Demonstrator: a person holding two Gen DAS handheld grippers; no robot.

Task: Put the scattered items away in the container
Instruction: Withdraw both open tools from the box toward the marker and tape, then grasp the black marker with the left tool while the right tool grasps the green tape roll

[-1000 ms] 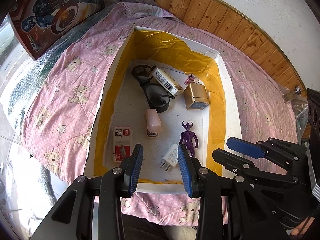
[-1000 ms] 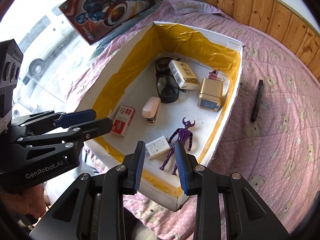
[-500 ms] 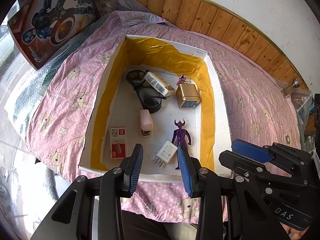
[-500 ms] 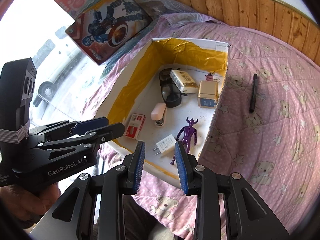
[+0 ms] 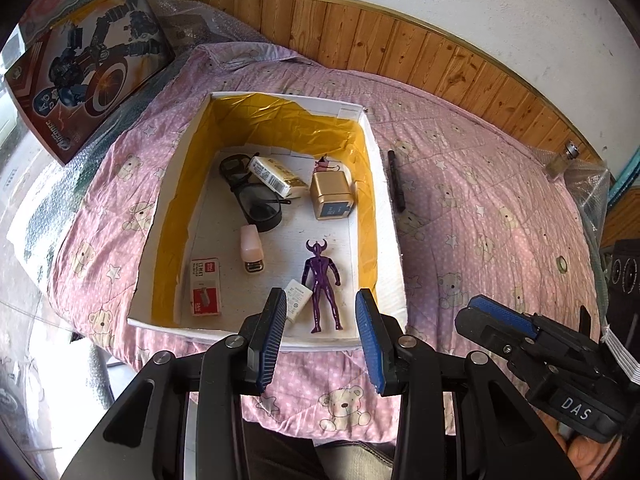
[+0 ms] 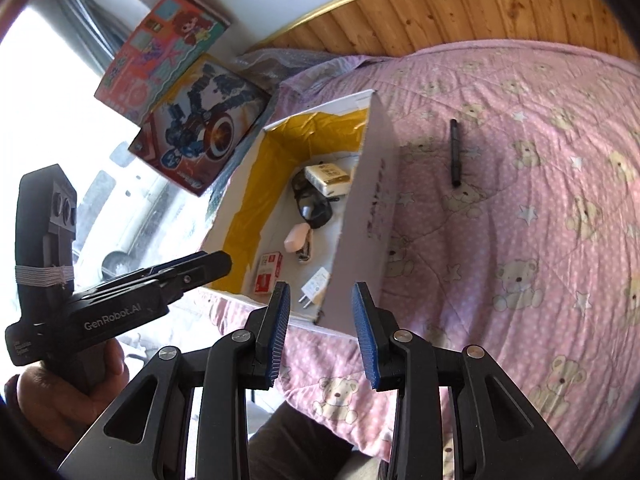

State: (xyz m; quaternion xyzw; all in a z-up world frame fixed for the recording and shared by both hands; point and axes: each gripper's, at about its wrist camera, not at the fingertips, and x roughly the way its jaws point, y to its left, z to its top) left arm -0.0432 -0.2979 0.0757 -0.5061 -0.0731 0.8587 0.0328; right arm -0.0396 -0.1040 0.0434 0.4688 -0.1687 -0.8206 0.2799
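A black pen point(image 6: 455, 152) lies on the pink bear-print quilt point(image 6: 540, 240), just beside the right outer wall of the white box point(image 6: 360, 240) and well ahead of the right gripper point(image 6: 320, 332), up and to the right of its fingers. In the left wrist view the pen point(image 5: 396, 184) shows along the box's right rim, far beyond the left gripper point(image 5: 322, 336). Both grippers have their blue-padded fingers spread with nothing between them. Each is held by a hand low over the quilt's near edge, the left one aimed into the box point(image 5: 384, 240), where a purple figure point(image 5: 322, 280), charger point(image 5: 296, 300), stapler point(image 5: 252, 248), glasses point(image 5: 256, 200) and gold cube point(image 5: 332, 196) lie. Compared with a second ago, both grippers have drawn back and up from the box, and the right has swung rightward, toward the quilt.
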